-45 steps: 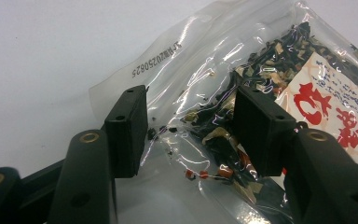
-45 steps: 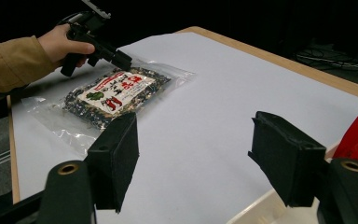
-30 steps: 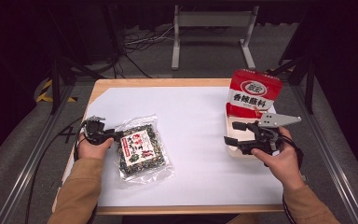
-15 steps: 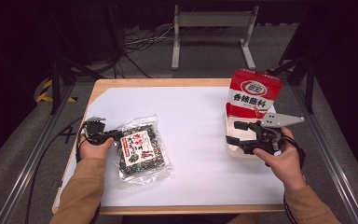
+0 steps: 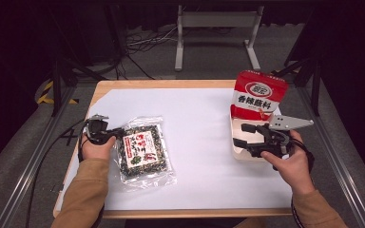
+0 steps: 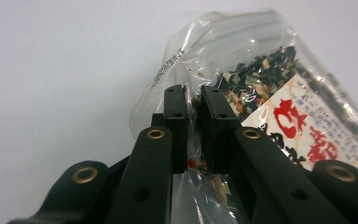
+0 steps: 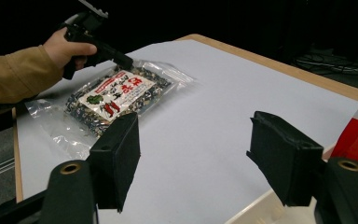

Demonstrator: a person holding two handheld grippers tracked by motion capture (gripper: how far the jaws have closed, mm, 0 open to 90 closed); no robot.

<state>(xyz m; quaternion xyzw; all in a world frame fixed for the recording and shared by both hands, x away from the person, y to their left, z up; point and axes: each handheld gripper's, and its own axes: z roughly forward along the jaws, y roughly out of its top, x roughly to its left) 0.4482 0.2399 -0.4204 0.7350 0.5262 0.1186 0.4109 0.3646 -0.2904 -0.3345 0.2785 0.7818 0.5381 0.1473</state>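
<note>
A clear bag of dark dried flakes with a red-and-white label (image 5: 142, 152) lies flat on the white sheet at the left. My left gripper (image 5: 119, 135) is at its upper left corner. Its jaws have just been closing, and in the left gripper view the gripper (image 6: 194, 93) is shut with the bag's clear plastic edge (image 6: 200, 51) pinched between the pads. My right gripper (image 5: 240, 134) hovers at the right, open with nothing between its fingers (image 7: 193, 140). In the right gripper view the bag (image 7: 116, 93) and the left gripper (image 7: 123, 60) lie farther off.
A red standing pouch with white lettering (image 5: 257, 97) stands at the back right, beside a shallow white tray (image 5: 240, 149) under the right gripper. The white sheet (image 5: 199, 123) covers the wooden table (image 5: 171, 84). Metal frame rails run along both sides.
The left gripper's jaws have drawn together on the bag's corner. Both hands stay about where they were.
</note>
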